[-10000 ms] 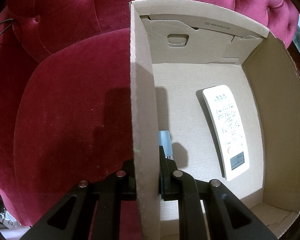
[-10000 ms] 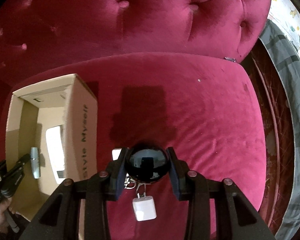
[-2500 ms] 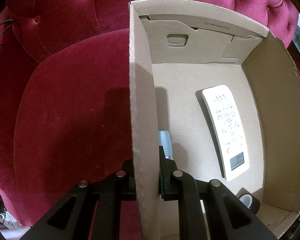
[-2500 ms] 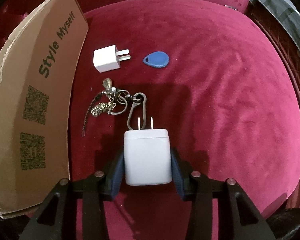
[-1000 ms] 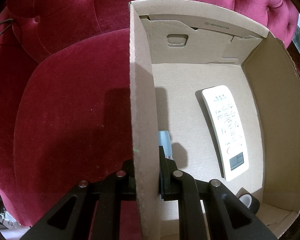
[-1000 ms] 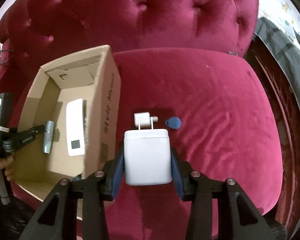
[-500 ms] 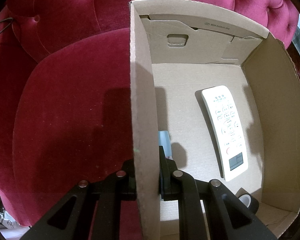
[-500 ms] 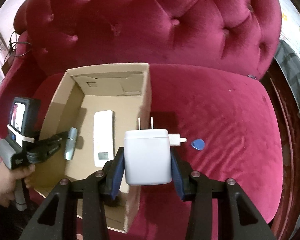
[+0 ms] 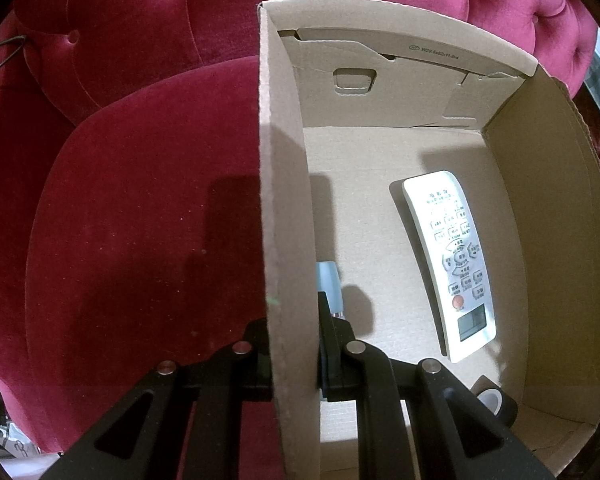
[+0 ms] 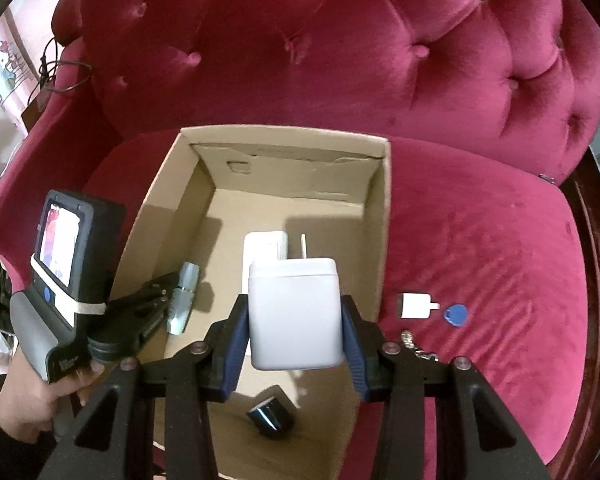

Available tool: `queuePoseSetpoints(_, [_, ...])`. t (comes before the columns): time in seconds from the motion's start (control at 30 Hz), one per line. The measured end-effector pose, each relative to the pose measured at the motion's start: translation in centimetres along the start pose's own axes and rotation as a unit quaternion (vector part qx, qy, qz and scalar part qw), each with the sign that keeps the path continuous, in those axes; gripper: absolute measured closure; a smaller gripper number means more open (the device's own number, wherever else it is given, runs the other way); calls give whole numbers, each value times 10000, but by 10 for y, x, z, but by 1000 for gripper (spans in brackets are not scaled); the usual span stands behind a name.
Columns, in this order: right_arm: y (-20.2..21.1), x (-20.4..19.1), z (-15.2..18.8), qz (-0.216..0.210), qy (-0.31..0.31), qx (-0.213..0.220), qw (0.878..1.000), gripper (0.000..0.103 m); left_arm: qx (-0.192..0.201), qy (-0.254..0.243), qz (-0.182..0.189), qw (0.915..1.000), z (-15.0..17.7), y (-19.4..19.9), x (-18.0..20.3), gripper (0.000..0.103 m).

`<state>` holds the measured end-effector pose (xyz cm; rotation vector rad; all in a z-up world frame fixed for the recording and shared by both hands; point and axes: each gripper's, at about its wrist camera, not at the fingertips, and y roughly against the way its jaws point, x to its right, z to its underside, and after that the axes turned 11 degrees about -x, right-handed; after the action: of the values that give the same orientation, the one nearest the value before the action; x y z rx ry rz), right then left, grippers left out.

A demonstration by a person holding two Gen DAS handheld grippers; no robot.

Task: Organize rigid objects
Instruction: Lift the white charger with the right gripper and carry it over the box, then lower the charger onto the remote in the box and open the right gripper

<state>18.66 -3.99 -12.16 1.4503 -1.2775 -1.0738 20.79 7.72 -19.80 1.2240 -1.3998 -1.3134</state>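
An open cardboard box [image 10: 383,216] sits on a red velvet sofa. My right gripper [image 10: 295,320] is shut on a large white charger [image 10: 294,312] and holds it above the box. Inside lie a white remote [image 9: 448,264], partly hidden in the right wrist view [image 10: 260,246], a black tape roll [image 10: 271,417] [image 9: 494,404] and a silver metal cylinder [image 10: 183,297] [image 9: 329,289]. My left gripper [image 9: 292,352] is shut on the box's left wall [image 9: 286,240]; it also shows in the right wrist view [image 10: 152,300].
On the seat right of the box lie a small white charger [image 10: 414,306], a blue key fob [image 10: 456,315] and a keychain [image 10: 416,346] partly hidden by my right fingers. The tufted sofa back [image 10: 340,60] rises behind the box.
My right gripper lifted the large charger off the seat and carried it left, from beside the box to above its inside. The left gripper has kept still on the box wall.
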Motion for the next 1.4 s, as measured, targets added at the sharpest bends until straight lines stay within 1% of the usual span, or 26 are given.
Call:
queuePoseSetpoints(0.27, [-28,-15,-6,-16,47,-203,9998,57,1,0,-6,10000,0,0,0,88])
queuePoseSetpoints(0.5, [-58,-26,-9,75,97,-449,9989,57,1,1,-6,10000,0,0,0,88])
queuePoseSetpoints(0.73, [-87,-24,-13,6,-71,-755,9971,57,0,1,-6,10000,0,0,0,88])
queuePoseSetpoints(0.8, [-93,-25,-13,66,-59,-818,9966,57,0,1,-6,10000,0,0,0,88])
queuePoseSetpoints(1.13, [-104,-26,-12,33,-111,-944,9955,56,1,2,-8,10000,0,0,0,88])
queuePoseSetpoints(1.4, [-108,-30,-15,-4,-103,-957,9954,57,1,-2,-14,10000,0,0,1,88])
